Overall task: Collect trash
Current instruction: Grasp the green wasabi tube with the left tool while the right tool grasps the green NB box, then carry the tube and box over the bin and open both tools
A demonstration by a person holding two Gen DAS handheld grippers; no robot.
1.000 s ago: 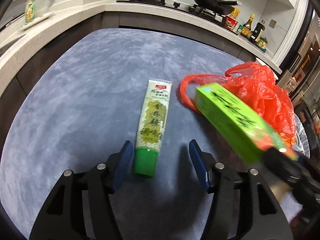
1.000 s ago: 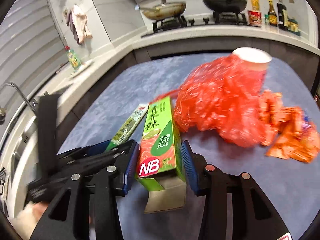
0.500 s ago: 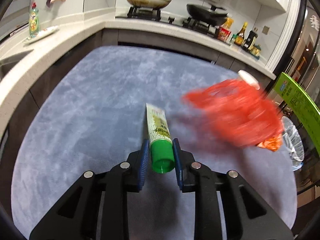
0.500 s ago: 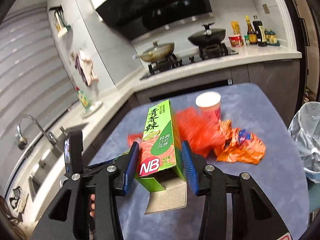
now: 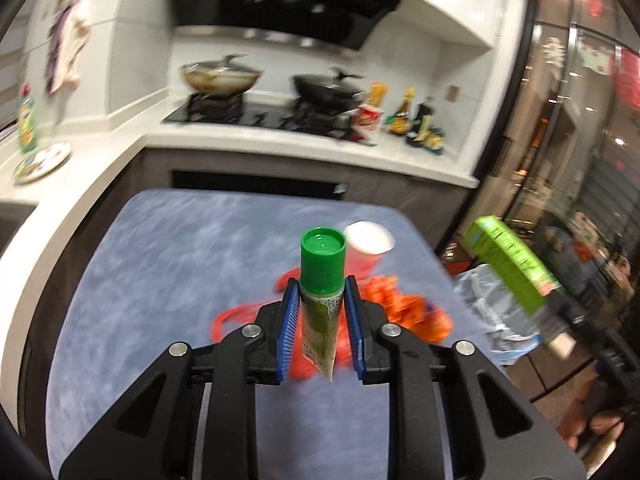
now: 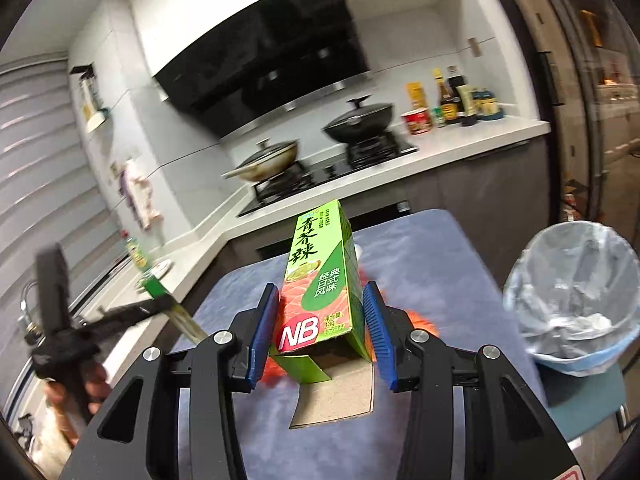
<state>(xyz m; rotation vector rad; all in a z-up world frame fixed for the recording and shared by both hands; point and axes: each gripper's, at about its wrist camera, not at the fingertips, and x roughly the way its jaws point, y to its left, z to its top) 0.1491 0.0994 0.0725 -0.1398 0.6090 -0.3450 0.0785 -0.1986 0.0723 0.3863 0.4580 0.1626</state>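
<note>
Right wrist view: right gripper point(image 6: 320, 328) clamps the box point(image 6: 320, 276), long axis forward; bin point(image 6: 572, 292) lies right, off the table's point(image 6: 432, 280) right edge. Left gripper point(image 5: 322, 312) clamps the tube point(image 5: 320, 280).

The tube point(image 5: 320, 320) looked like soft printed plastic, its green cap point(image 5: 322, 261) smooth and glossy. The box point(image 6: 320, 280) was glossy printed cardboard outside, with raw matt brown board on its open flap. Each hand-held gripper had matt black plastic arms, bright metal screws and ribbed blue pads point(image 6: 378, 326). The worktop point(image 5: 160, 280) wore a matt, mottled blue cloth-like cover. The bin point(image 6: 576, 296) held a thin, crinkled translucent plastic liner. The red bag point(image 5: 400, 312) was thin shiny plastic film.
</note>
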